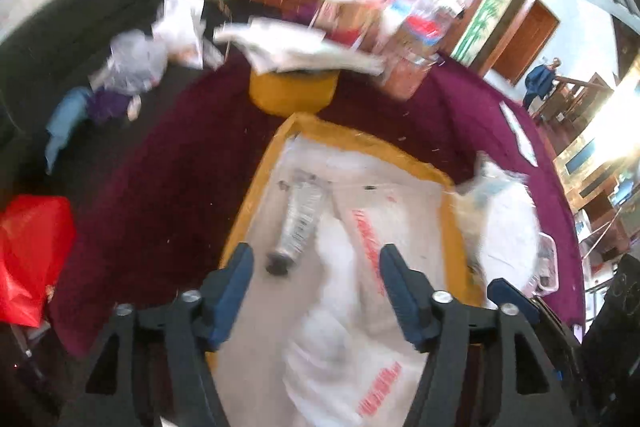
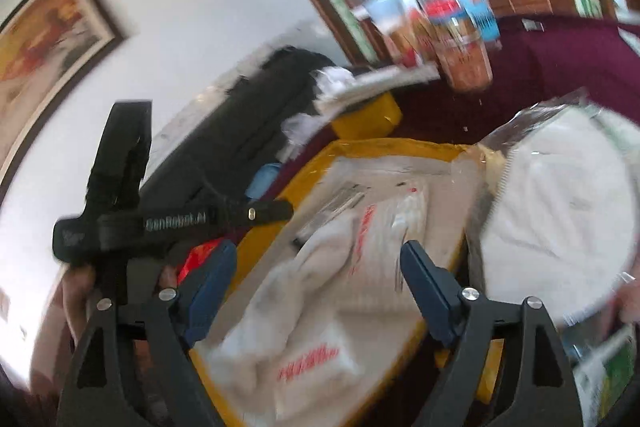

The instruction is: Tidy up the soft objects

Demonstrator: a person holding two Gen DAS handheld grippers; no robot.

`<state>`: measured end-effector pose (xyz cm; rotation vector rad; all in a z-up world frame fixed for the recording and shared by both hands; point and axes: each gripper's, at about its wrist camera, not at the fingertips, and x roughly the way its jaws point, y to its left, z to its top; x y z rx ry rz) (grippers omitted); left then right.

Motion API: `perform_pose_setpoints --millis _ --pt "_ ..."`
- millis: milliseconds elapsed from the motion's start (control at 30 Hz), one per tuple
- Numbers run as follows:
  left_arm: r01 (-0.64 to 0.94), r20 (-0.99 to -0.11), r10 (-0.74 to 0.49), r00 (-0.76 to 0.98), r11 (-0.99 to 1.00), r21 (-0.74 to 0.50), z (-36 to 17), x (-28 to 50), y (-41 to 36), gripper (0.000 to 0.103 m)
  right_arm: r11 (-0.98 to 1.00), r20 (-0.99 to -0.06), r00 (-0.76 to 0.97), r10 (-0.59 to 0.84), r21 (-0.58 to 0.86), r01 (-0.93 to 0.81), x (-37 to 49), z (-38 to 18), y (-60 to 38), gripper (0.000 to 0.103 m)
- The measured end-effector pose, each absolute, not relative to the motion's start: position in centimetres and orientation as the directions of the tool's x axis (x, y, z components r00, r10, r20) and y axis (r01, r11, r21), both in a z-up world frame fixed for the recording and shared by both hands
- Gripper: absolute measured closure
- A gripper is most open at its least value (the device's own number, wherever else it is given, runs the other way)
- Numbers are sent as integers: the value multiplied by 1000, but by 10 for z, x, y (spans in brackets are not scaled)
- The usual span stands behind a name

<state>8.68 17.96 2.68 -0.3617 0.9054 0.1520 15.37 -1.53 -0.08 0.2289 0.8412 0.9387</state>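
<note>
A shallow yellow box [image 1: 248, 211] [image 2: 400, 147] lies on a maroon cloth. It holds clear plastic bags with red print [image 1: 372, 239] [image 2: 376, 239], a silver tube [image 1: 300, 223] and a white soft bundle [image 2: 304, 279]. My left gripper [image 1: 316, 255] hovers open over the box, nothing between its blue pads. My right gripper [image 2: 320, 251] is also open above the bags, holding nothing. The left gripper's black body [image 2: 160, 219] shows in the right wrist view, held by a hand [image 2: 76, 291]. A white soft item in clear wrap [image 1: 508, 227] [image 2: 560, 211] rests at the box's right edge.
A smaller yellow box [image 1: 292, 91] under a stack of papers [image 1: 296, 47] stands behind. Jars and packets [image 1: 408, 39] crowd the table's far side. A dark sofa [image 1: 60, 39] with bags lies to the left, a red bag [image 1: 32, 259] nearer. A person [image 1: 540, 83] stands far right.
</note>
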Motion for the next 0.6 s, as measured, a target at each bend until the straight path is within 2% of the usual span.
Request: perform_pose_setpoints --millis 67,167,333,600 --pt "-224 -753 -42 656 943 -248 37 66 153 22 569 -501 323 803 485 -664 130 7 -34 20" --pt "-161 -731 -107 674 944 -287 39 53 121 21 598 -478 390 787 437 -672 97 12 -68 20" --pt "-62 -722 -195 664 948 -313 35 55 71 21 627 -467 425 775 490 -605 71 1 -117 20" --pt "-25 -749 -242 617 945 -326 28 60 38 21 734 -552 487 677 461 -498 72 -12 -155 20"
